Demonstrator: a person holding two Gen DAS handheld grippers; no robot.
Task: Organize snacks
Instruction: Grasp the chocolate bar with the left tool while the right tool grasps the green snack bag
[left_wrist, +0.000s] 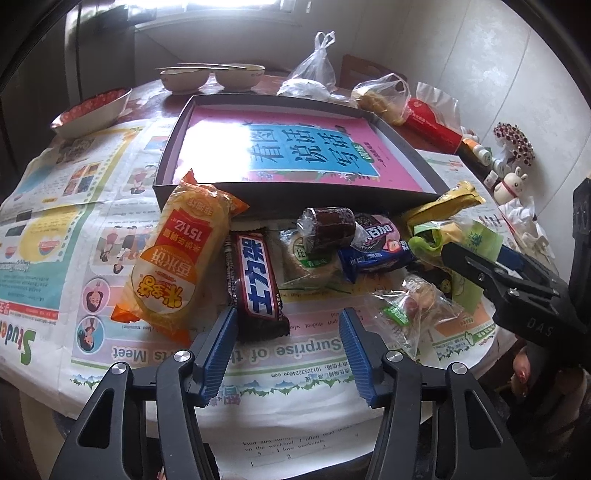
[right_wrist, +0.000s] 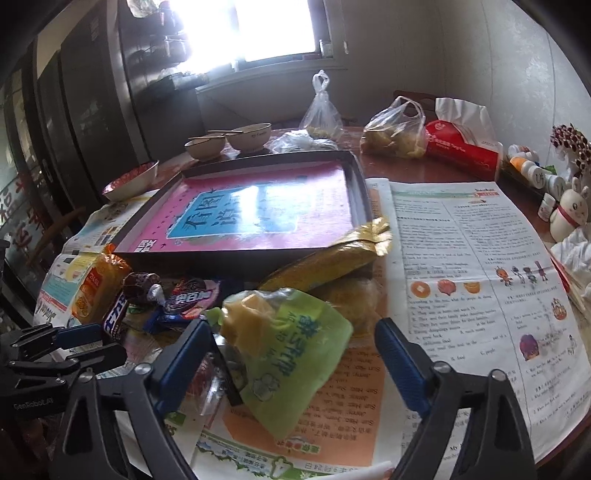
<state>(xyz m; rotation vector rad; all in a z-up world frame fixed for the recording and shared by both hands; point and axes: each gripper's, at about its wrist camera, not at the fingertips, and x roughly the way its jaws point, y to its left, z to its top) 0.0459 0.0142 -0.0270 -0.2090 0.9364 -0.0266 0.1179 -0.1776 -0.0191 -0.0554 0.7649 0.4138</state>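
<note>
Left gripper: the left gripper (left_wrist: 286, 325) stands with its blue ribbed pads apart; its left pad (left_wrist: 218, 347) sits just beside the near end of the dark brown chocolate bar with white lettering (left_wrist: 255, 284), the other pad clear of it, so nothing is pinched.
Right gripper: the right gripper (right_wrist: 291, 343) is spread wide around the light green plastic snack packet (right_wrist: 291, 354); whether either pad touches it cannot be told.
Snack pile: the snacks lie heaped on the printed newspaper sheets (left_wrist: 74, 236) just in front of the tray; from the left, an orange and yellow rice-cracker pack (left_wrist: 173, 262), the chocolate bar, a clear-wrapped round pastry (left_wrist: 306, 254), a dark brown roll in clear film (left_wrist: 328, 225), a blue and pink biscuit pack (left_wrist: 376, 240), and a long yellow foil packet (right_wrist: 332, 258) leaning on the tray's edge.
Tray: the shallow dark rectangular box tray (left_wrist: 164, 147) holds a pink and blue booklet (left_wrist: 295, 147).
Background: two beige bowls (left_wrist: 212, 77) with chopsticks across them, and tied clear plastic bags (left_wrist: 314, 70), stand behind the tray.
</note>
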